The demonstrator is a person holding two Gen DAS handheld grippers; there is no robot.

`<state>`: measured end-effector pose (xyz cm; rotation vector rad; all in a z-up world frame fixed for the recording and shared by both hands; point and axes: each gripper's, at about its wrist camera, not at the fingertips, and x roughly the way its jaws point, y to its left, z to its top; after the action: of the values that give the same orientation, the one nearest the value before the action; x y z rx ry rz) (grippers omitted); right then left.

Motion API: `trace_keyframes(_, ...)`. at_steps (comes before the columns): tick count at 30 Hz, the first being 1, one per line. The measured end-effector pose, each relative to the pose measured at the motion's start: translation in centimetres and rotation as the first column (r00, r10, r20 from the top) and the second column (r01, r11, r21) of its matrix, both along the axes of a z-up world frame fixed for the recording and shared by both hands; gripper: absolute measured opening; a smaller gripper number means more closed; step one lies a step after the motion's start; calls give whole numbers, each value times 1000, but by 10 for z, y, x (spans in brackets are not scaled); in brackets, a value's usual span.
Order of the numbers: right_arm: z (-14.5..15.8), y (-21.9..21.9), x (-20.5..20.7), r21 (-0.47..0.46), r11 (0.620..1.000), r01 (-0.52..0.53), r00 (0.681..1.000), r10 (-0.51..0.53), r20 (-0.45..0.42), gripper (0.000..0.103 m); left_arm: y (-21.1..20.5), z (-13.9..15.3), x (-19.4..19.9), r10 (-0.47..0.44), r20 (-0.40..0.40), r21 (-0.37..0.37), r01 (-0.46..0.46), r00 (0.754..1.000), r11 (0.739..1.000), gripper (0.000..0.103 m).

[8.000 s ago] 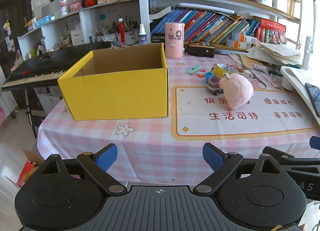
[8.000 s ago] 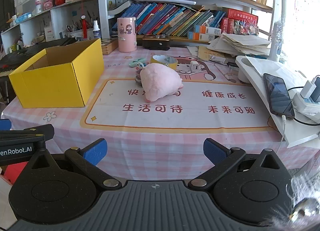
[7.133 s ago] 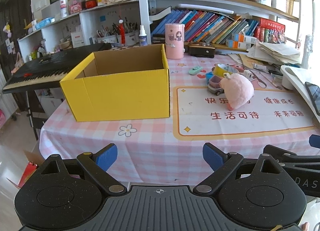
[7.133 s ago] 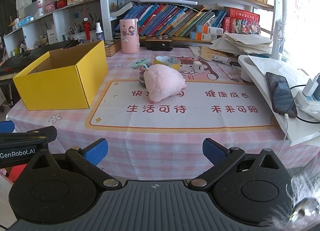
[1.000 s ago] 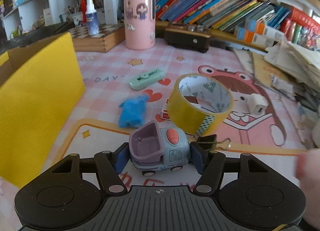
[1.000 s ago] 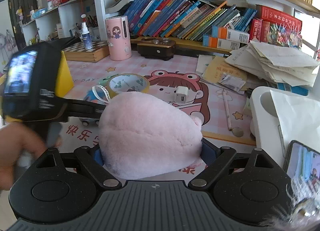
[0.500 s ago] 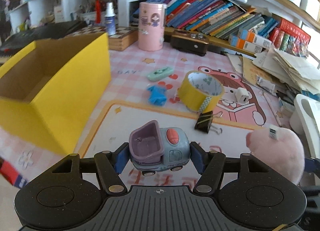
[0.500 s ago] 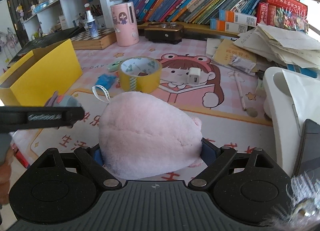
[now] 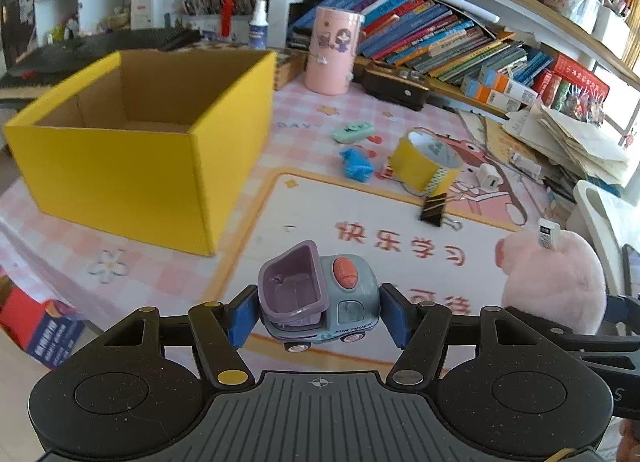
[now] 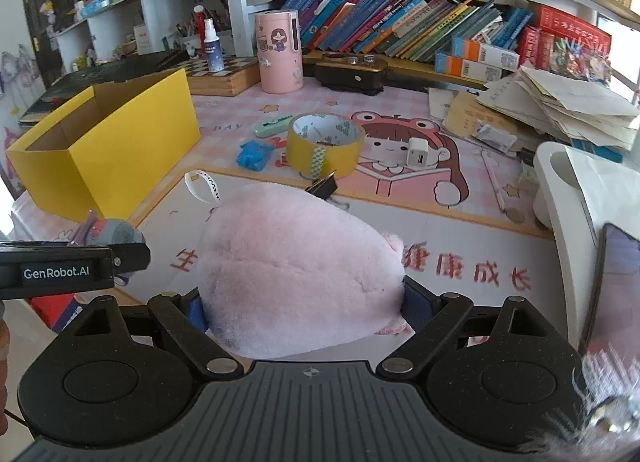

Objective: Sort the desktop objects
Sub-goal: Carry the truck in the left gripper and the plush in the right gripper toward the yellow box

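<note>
My left gripper is shut on a small blue-and-purple toy truck and holds it in the air above the desk mat, right of the open yellow box. A pink plush toy fills my right gripper, which is shut on it; its white tag loop sticks out at the upper left. The left wrist view shows the plush at the right edge. In the right wrist view the left gripper with the truck is at the left, in front of the yellow box.
On the mat lie a yellow tape roll, a blue crumpled item, a mint green corrector, a black binder clip and a white charger. A pink cup, books and paper stacks line the back. A phone rests at right.
The left gripper with the truck has moved left and slightly up, bringing the yellow box closer. The right gripper with the plush has pulled back from the tape roll.
</note>
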<state>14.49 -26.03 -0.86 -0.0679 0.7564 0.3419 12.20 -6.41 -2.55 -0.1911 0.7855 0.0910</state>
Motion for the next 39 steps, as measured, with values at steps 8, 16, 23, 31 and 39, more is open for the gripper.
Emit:
trace_keyframes(8, 0, 45, -42, 1, 999, 47, 998, -47, -30, 88, 52, 4, -40, -19, 18, -19, 20, 1000, 1000, 64)
trace_keyframes(16, -2, 98, -89, 9, 998, 56, 997, -56, -45, 88, 103, 4, -80, -19, 17, -20, 20, 1000, 1000, 64)
trace_keyframes(23, -8, 144, -121, 34, 999, 18, 998, -16, -67, 88, 142, 4, -109, -6, 18, -5, 6, 1000, 1000, 64)
trace_keyframes(31, -11, 187, -140, 37, 998, -53, 993, 56, -99, 88, 179, 4, -132, 34, 23, -8, -34, 999, 999, 64)
trace_keyframes(39, -9, 225, -141, 21, 993, -115, 989, 116, -92, 88, 212, 4, -141, 95, 31, -24, -95, 995, 995, 64)
